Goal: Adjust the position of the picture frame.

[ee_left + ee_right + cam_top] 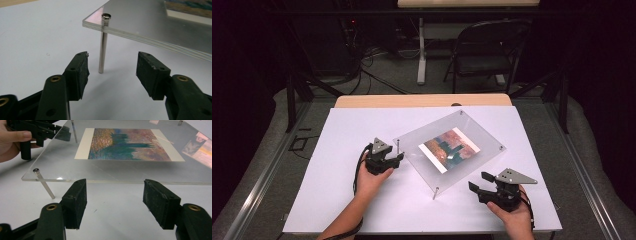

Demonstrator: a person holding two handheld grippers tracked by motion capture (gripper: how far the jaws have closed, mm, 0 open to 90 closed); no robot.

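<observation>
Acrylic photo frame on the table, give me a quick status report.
Left gripper open, jaws either side of a metal leg, not touching. Right gripper open, short of the acrylic frame edge. Frame stands raised on its legs. Nothing in the way.

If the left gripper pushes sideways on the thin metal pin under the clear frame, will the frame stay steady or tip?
Probably not steady. The acrylic photo frame stands on thin metal pins, and another pin already leans, so the legs look loose. The panel looks stiff and smooth, so it may slide on the white tabletop or drop at that corner.

Black two-jaw left tongs [398, 157], right tongs [478, 181], brass-ringed screw holes, grey three-cornered top plates, trailing black cables
</observation>
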